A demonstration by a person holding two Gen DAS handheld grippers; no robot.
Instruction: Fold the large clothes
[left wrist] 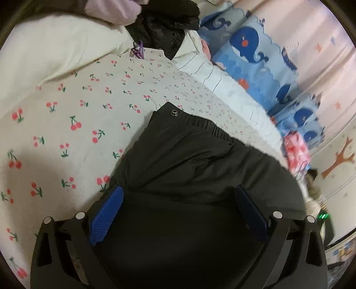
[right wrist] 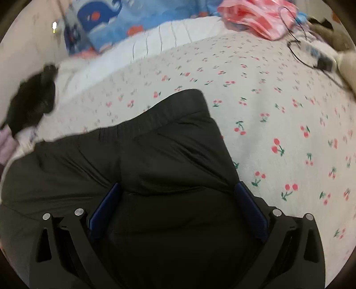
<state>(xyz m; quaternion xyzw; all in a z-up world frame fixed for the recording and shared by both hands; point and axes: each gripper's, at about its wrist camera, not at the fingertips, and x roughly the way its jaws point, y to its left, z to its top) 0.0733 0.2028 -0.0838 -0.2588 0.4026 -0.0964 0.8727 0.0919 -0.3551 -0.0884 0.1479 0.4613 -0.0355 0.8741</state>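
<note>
A large black garment (left wrist: 189, 155) with an elastic band and a metal snap (left wrist: 173, 113) lies on the cherry-print bedsheet (left wrist: 66, 124). My left gripper (left wrist: 178, 193) is open, its blue pads (left wrist: 106, 213) wide apart over the garment's left part. In the right wrist view the same black garment (right wrist: 155, 151) lies with its elastic edge pointing away. My right gripper (right wrist: 178, 189) is open over it, the blue pads (right wrist: 249, 209) either side of a fold. Whether either gripper touches the cloth is unclear.
A black jacket (left wrist: 164, 29) and a lilac cloth (left wrist: 113, 11) lie on a cream pillow (left wrist: 55, 44) at the bed's head. A whale-print blanket (left wrist: 255, 55) lines the wall. Pink fabric (right wrist: 255, 15) and a cable with charger (right wrist: 322, 63) lie at the far right.
</note>
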